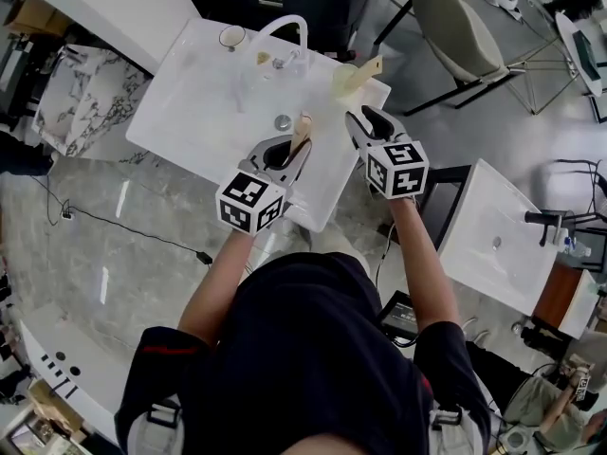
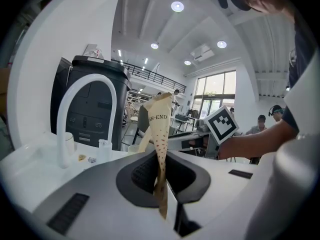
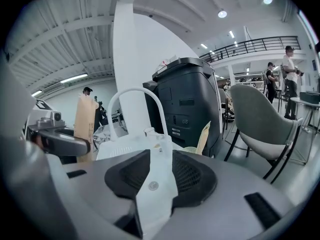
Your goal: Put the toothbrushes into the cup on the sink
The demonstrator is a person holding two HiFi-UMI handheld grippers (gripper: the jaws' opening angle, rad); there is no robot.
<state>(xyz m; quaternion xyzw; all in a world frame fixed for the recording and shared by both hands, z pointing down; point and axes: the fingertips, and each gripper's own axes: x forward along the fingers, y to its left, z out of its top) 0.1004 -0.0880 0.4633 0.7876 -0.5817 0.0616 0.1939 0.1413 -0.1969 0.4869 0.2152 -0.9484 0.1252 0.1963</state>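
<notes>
The left gripper is pressed together on a toothbrush in a tan, speckled paper sleeve. The sleeve stands upright and tapers down into the ribbed black pads. It hangs over the glossy white sink, near the round metal drain. The right gripper is spread and holds nothing, above the sink's right edge. The pale cup sits at the far right corner, and a second toothbrush leans in it. The white arched tap is left of the cup, and smooth bare basin lies between.
</notes>
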